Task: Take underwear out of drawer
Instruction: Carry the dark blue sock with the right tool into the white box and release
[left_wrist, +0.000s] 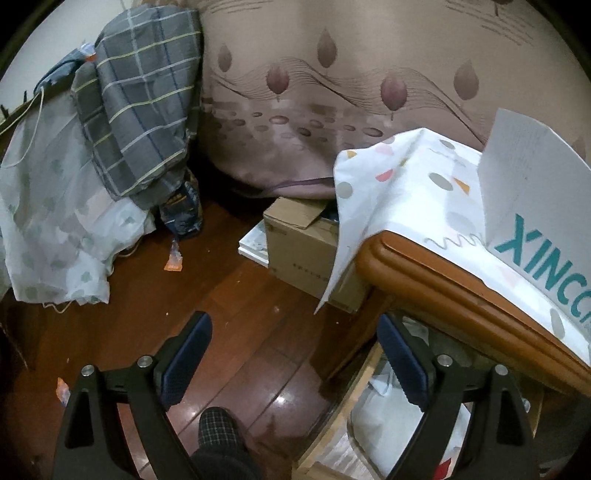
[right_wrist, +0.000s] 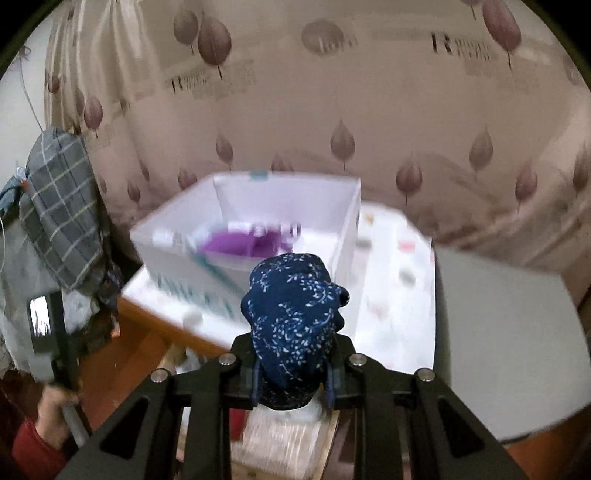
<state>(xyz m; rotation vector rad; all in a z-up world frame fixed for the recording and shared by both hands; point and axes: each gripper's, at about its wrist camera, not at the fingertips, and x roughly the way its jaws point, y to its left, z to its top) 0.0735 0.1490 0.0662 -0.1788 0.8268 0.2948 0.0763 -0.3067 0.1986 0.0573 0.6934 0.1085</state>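
Right claw (right_wrist: 293, 384) clamped on navy underwear (right_wrist: 293, 314), unseen by left view; left claw (left_wrist: 291, 365) apart, empty, beside drawer (left_wrist: 373, 417).

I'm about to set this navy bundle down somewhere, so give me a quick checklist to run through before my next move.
1. Right gripper shut on the underwear: ok.
2. Underwear lifted above the open drawer: ok.
3. Left gripper open, nothing between its fingers: ok.
4. White box on the table already holds purple items; room for more: cannot tell.
5. Drawer still open below the table edge: not ok if it should be closed.
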